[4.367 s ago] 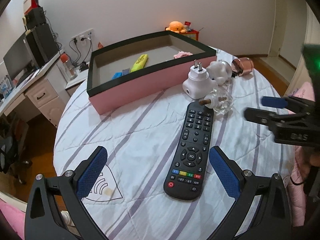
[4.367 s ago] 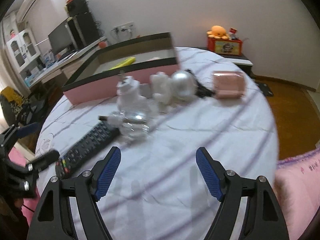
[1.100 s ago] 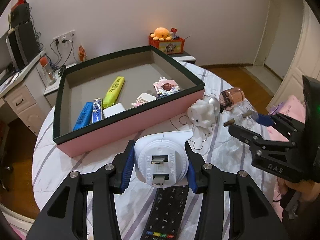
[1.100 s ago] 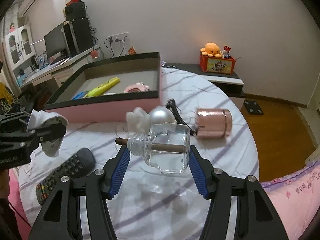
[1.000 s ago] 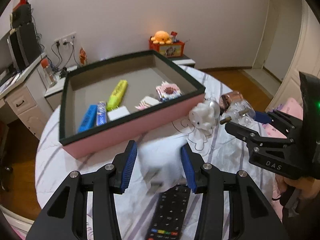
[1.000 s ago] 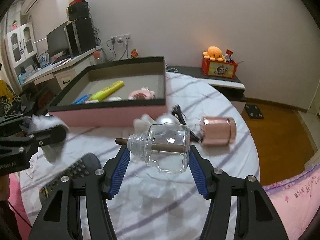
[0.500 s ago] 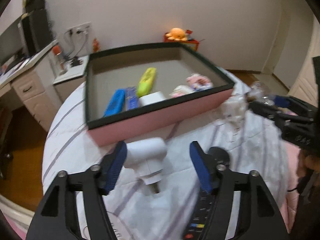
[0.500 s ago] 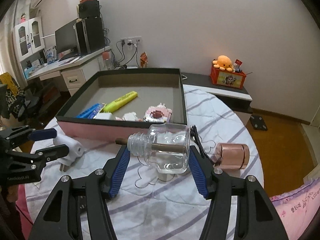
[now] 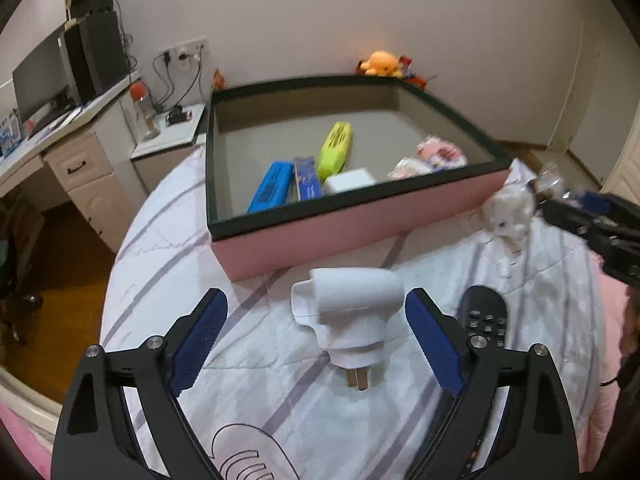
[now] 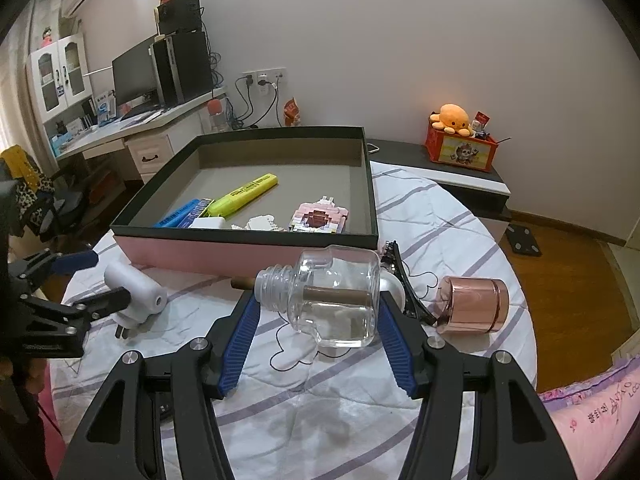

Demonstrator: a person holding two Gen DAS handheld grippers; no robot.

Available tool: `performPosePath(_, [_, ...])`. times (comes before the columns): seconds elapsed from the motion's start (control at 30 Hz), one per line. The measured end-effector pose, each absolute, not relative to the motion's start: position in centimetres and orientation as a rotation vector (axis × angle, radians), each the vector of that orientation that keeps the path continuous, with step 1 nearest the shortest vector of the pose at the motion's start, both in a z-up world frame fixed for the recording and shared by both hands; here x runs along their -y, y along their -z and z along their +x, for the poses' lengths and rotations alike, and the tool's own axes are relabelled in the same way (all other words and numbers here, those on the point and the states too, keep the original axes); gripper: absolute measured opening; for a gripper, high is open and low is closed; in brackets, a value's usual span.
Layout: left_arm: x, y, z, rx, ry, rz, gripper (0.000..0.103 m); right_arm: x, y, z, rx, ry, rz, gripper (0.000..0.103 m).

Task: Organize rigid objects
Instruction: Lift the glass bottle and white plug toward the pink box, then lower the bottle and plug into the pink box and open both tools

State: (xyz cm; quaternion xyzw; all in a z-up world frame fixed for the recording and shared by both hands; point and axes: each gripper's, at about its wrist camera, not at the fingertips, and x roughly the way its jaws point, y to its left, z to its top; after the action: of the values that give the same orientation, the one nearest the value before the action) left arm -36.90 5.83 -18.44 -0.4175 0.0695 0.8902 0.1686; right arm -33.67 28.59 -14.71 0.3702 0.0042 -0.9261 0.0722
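My left gripper [image 9: 316, 344] is open. A white plug adapter [image 9: 347, 312] lies on the bedspread between its fingers, prongs toward me, touching neither pad. It also shows in the right wrist view [image 10: 134, 294]. My right gripper [image 10: 318, 330] is shut on a clear glass bottle [image 10: 334, 298] with a brown stick inside, held above the bed. The pink box with a dark rim [image 9: 360, 220] holds a yellow highlighter [image 9: 335, 152], blue items, a white block and pink brick toys.
A black remote [image 9: 482, 316] lies right of the adapter. A white figurine [image 9: 506, 216] sits by the box's right corner. A rose-gold cap [image 10: 472, 310], a silver ball and a black hair clip [image 10: 404, 280] lie right of the bottle. A desk stands left.
My left gripper opened and let go of the white adapter, which now lies on the bedspread. My right gripper lifted the bottle and carried it nearer the box.
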Motion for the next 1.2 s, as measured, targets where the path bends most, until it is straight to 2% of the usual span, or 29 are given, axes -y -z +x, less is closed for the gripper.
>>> performPosePath(0.1, [-6.6, 19.2, -37.7, -0.195, -2.511, -1.224, 0.092, -28.4, 14.9, -33.8, -0.013, 2.775, 1.119, 0.061])
performPosePath(0.13, [-7.1, 19.4, -37.7, -0.215, -2.518, -1.211, 0.088, -28.4, 14.9, -33.8, -0.014, 2.773, 1.119, 0.061])
performPosePath(0.17, [-7.4, 19.5, -37.8, -0.225, -2.513, -1.205, 0.066, -28.3, 14.9, -33.8, -0.016, 2.77, 1.121, 0.061])
performPosePath(0.2, [-7.6, 19.6, -37.9, -0.214, -2.495, -1.217, 0.051, -28.3, 15.0, -33.8, -0.017, 2.768, 1.122, 0.061])
performPosePath(0.33, [-8.4, 19.5, -37.2, -0.269, -2.467, -1.214, 0.05, -28.3, 14.8, -33.9, -0.019, 2.769, 1.122, 0.061])
performPosePath(0.77, [-7.7, 14.8, -36.5, -0.233, -2.456, -1.091, 0.05, -27.9, 13.4, -34.7, -0.05, 2.77, 1.078, 0.061])
performPosePath(0.97, [-7.3, 11.5, -38.1, -0.234, -2.487, -1.006, 0.05, -26.9, 12.0, -36.4, -0.076, 2.746, 1.034, 0.061])
performPosePath(1.2, [-7.3, 10.3, -42.2, -0.254, -2.485, -1.01, 0.05, -26.2, 11.2, -40.1, -0.133, 2.732, 1.052, 0.061])
